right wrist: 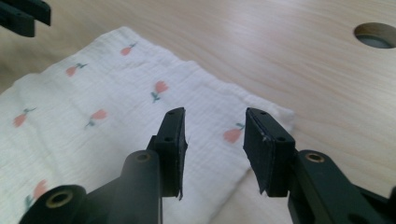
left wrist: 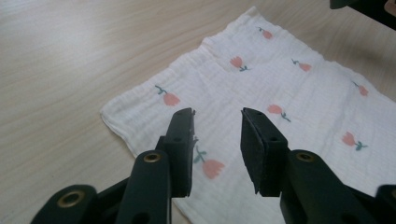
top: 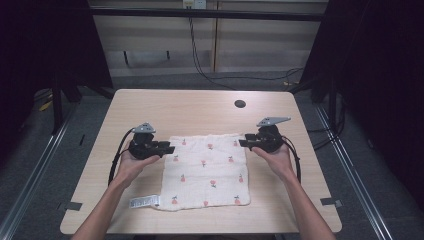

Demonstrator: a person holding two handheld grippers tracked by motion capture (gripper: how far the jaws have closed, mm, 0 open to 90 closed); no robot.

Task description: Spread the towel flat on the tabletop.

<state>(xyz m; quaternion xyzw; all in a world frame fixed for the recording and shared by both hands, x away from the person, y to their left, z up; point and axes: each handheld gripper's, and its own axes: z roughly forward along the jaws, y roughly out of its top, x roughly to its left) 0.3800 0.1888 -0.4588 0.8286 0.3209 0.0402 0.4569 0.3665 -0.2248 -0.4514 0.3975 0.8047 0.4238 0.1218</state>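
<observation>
Flower-printed white cloth lies flat near the table's front edge, far corners beneath the released left gripper and right gripper.

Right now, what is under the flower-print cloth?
The cloth lies flat on the wooden table. A white label pokes out at its near left corner. Anything beneath is covered.

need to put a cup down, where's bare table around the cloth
Bare wood lies between the cloth and the far edge, around the round hole, and in strips left and right of it. Crowded: the cloth's far corners, at the left gripper and right gripper.
</observation>
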